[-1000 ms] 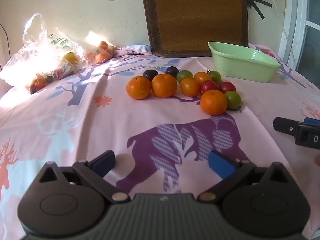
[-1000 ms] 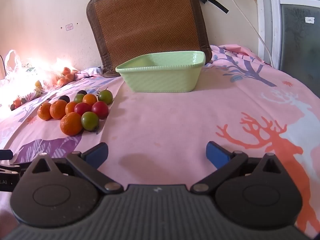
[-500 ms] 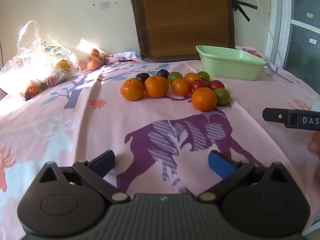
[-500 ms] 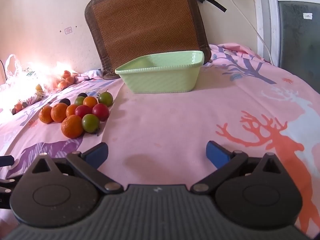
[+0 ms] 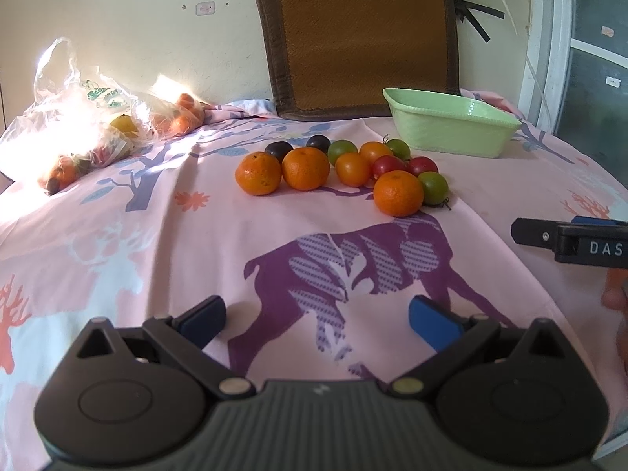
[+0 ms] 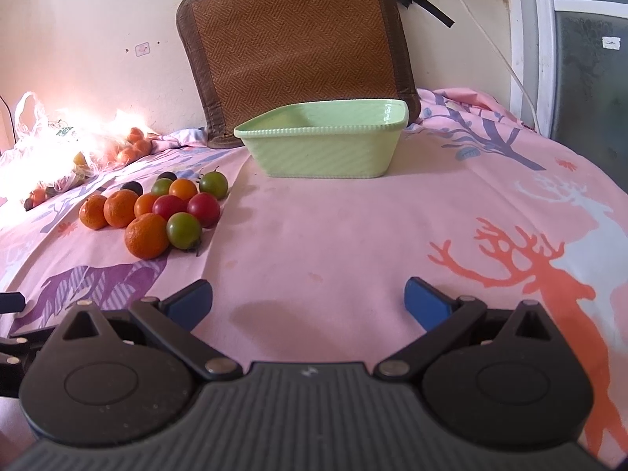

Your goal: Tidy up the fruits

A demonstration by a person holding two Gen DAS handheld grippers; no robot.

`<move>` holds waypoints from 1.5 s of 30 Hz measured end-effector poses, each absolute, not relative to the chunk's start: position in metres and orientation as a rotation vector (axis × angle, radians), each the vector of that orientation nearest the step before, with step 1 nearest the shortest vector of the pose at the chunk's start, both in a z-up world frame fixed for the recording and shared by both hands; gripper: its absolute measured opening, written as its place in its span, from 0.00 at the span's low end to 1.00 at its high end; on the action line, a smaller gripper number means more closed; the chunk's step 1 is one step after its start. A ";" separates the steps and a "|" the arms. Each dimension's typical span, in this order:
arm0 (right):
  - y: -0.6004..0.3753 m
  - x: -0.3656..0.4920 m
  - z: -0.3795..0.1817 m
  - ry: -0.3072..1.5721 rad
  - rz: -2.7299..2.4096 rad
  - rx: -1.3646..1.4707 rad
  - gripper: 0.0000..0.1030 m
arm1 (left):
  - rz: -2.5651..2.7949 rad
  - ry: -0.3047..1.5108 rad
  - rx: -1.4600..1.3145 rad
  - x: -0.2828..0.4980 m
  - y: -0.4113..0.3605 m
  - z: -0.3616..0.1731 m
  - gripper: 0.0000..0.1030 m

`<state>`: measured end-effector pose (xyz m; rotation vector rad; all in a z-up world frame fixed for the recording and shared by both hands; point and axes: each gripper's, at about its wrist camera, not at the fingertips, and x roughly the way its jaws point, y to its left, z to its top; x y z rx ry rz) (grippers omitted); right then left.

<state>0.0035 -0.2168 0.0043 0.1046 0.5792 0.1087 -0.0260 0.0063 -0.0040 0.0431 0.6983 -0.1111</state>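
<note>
While I hold both units low over the pink cloth, the left gripper (image 5: 316, 316) and right gripper (image 6: 308, 300) stand spread and empty. The fruits (image 5: 341, 168) cluster at frame centre; the green basin (image 6: 324, 143) sits beyond, upper centre.

Tabletop (image 5: 165, 259), cloth-covered. Centre: fruit cluster (image 5: 345, 168), pieces touching one another in loose rows; nearest piece, a mandarin (image 5: 398, 193), with a small round fruit (image 5: 433, 187) touching its right side. Right of and behind cluster, apart from it: basin (image 5: 451, 123), nothing visible inside. Behind basin and cluster: woven mat (image 5: 361, 35), upright against the wall. Far left, well apart from cluster: plastic bag (image 5: 74, 114) with fruit inside, more fruit just beside it at the wall. Near edge: left claw (image 5: 316, 316), right claw (image 6: 308, 301), side by side, each above bare cloth, the right one in front of the basin.
</note>
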 end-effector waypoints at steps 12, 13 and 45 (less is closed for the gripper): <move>-0.220 0.002 0.004 0.565 0.118 0.140 1.00 | -0.084 0.544 0.079 -0.034 0.006 0.009 1.00; -0.220 0.002 0.004 0.565 0.118 0.139 1.00 | -0.090 0.548 0.073 -0.033 0.005 0.009 1.00; -0.214 -0.001 0.004 0.535 0.134 0.100 0.67 | -0.129 0.578 -0.008 -0.030 0.015 0.000 0.94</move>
